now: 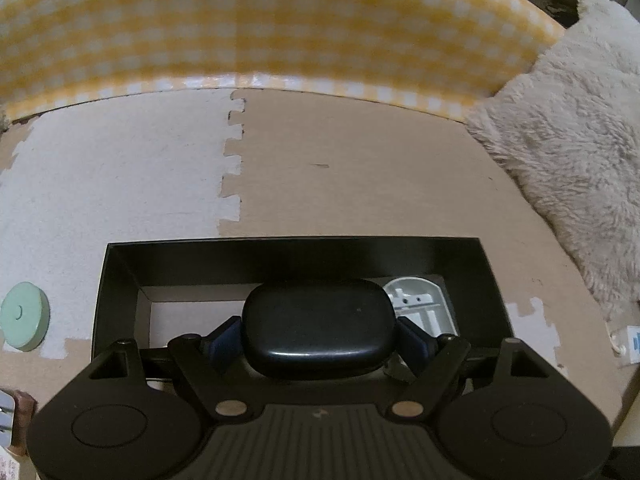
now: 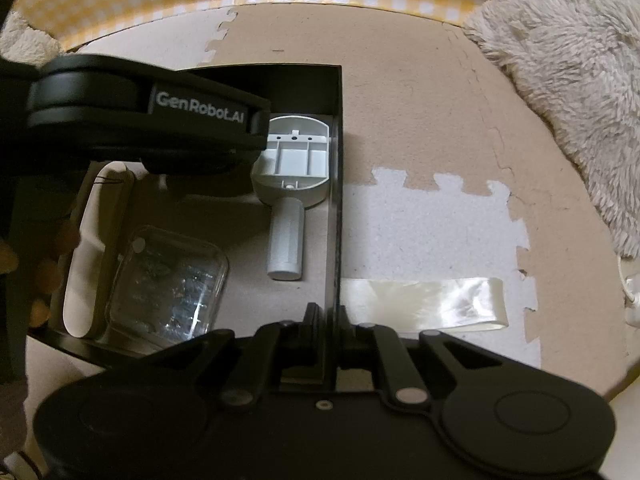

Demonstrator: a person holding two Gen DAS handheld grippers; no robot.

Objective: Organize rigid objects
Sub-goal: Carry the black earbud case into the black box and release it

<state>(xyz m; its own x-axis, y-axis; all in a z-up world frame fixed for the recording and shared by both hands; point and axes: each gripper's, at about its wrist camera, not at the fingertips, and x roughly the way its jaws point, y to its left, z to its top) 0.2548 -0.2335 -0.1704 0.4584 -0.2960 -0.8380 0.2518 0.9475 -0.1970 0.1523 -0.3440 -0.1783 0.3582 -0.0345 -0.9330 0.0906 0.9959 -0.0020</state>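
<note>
**Black case clamped in left gripper above the box; right gripper pinches the box wall**

Landmark: the black box (image 1: 304, 256), rectangular, matte, thin upright walls, pale floor inside.

Materials/shapes:
- Black case (image 1: 318, 328): smooth, glossy hard shell, rounded-rectangle pebble shape.
- Grey plastic part (image 2: 294, 160): moulded oval shell with internal ribs and a round stub handle, matte.
- Clear plastic case (image 2: 172, 284): squarish, rounded corners, glinting contents (can't make out what).
- Foam puzzle mat (image 1: 360, 168) under the box: tan and white interlocking tiles, grainy surface.
- Fluffy cream blanket (image 1: 568, 140) right of the box; yellow-and-white gingham cloth (image 1: 240, 28) beyond its far wall.
- Mint green disc (image 1: 24, 316), flat and round, on the mat just left of the box.
- Shiny strip of tape (image 2: 424, 300) on the mat, right of the box.

In the box: grey plastic part against the right wall, clear plastic case nearer the middle, a pale flat item partly hidden to its left.

Grippers:
- Left gripper (image 1: 318, 336): jaws spread wide but gripping, blue pads (image 1: 224, 340) pressed on both ends of the black case, which hangs over the box interior, near the grey part.
- Right gripper (image 2: 332, 332): jaws nearly together, closed on the box's right wall at the near end.
</note>
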